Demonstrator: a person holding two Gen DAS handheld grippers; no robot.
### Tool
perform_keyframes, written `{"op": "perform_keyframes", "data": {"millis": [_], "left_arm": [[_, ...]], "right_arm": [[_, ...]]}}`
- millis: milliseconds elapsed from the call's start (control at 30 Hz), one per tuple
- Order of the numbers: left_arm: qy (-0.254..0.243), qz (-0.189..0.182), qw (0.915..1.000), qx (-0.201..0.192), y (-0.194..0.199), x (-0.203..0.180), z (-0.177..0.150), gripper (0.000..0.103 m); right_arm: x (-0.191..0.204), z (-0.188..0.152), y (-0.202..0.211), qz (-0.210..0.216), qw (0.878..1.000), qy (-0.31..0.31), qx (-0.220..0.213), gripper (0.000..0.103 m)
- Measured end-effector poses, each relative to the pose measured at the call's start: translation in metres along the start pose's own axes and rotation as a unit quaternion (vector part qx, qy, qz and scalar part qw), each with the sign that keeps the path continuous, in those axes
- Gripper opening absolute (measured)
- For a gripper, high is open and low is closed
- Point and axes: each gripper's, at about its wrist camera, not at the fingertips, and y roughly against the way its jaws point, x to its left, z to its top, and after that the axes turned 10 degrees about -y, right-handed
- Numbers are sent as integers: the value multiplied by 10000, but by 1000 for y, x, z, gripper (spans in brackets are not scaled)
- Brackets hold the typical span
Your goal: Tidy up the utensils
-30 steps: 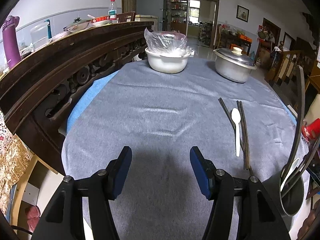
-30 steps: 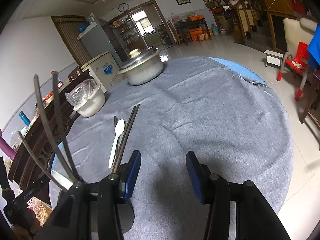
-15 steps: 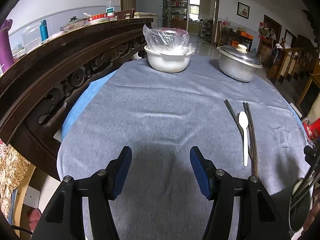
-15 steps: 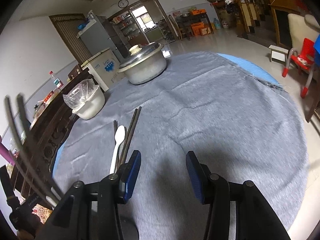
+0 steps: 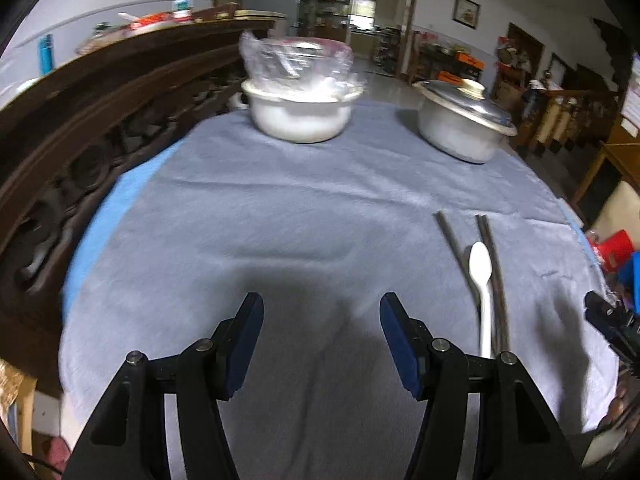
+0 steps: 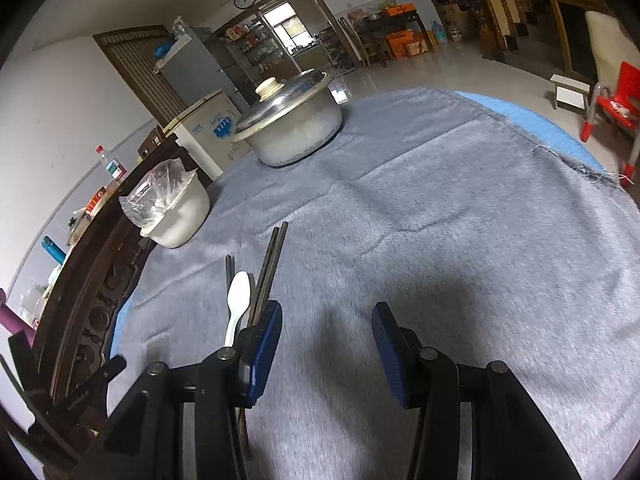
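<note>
- Both hand-held grippers had moved forward and a little lower over the grey tabletop (image 5: 304, 208) in the last second, so the white bowl (image 5: 300, 116) and the lidded metal pot (image 5: 460, 128) at the far side loomed larger than before.
- The dark holder with upright utensils, plain at the right edge of the left view a second earlier, had slipped almost out of sight; only a blurred dark shape remained there.
- The left hand-held gripper (image 5: 322, 340) had its jaws apart with nothing between them, over bare cloth.
- The right hand-held gripper (image 6: 326, 354) was likewise apart and empty, its left jaw now just beside the handle end of the white spoon (image 6: 238, 300).
- The spoon lay flat among the dark chopsticks (image 6: 270, 268), near the right side of the tabletop in the left view.
- I judged the right one was lining up for a first pick; nothing had been gathered yet.
</note>
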Motion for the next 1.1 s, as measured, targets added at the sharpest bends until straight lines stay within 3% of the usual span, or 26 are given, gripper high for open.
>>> {"op": "perform_keyframes", "data": {"millis": [467,867,933,1000,1100], "left_arm": [[-1075,-898,9900,176,-59,-92,51,61],[-1377,-1614,9761,464,-92,-120,65,61],[-1384,-1679,9749,478,-96,-122,65,60],[-1382,-1723,9738,537,-101,-124,66,48],[-1422,-1780,9718,602,-108,-129,66,42]], "right_arm": [[-9,11,-14,103,9999,-96,56,50],[-20,17,-17,118,9997,-195,59,50],[-21,17,-17,126,9997,-213,60,50],[-21,17,-18,131,9997,-199,53,50],[-21,18,-19,108,9998,-171,56,50]]}}
